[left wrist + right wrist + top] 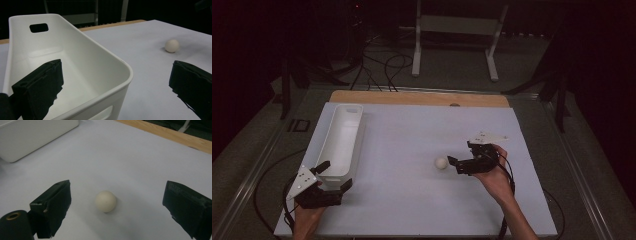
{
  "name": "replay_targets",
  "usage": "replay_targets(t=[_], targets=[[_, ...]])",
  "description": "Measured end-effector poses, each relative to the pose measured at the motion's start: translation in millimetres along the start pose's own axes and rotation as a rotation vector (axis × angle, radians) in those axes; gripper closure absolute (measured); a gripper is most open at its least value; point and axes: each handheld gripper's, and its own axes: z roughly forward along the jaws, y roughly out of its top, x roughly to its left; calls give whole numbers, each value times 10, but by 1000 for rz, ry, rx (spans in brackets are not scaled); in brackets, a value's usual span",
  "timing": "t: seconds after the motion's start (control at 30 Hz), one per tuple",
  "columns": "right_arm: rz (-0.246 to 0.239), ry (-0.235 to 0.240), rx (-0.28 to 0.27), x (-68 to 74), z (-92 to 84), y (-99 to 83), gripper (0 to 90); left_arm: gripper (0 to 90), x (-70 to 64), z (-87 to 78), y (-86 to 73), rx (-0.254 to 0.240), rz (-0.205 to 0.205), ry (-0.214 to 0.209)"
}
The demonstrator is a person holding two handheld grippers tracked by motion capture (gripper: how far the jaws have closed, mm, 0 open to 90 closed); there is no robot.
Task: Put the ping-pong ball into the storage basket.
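Jaws of the right gripper (115, 207) are standing wide apart, clamping nothing, with the small cream-white ball (105, 201) lying between them on the white table sheet (140, 162), touching neither. In the high view the right gripper (462, 162) is pointing left at the ball (441, 163), which is sitting just beside its tips near the middle of the sheet. Jaws of the left gripper (115, 87) are likewise gaping, straddling the near end wall of the long white plastic bin (75, 57), one jaw inside and one outside. The bin (343, 137) is lying along the sheet's left edge, well apart from the ball.
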Motion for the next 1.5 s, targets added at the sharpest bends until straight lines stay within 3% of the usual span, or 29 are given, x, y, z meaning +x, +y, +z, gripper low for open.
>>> replay_targets(t=[0.83,1.5], targets=[[-20,14,67,15,98,116,77,0,-3,3,-2,3,7,5],[-46,22,141,76,285,169,77,0,-1,1,-1,4,7,2]])
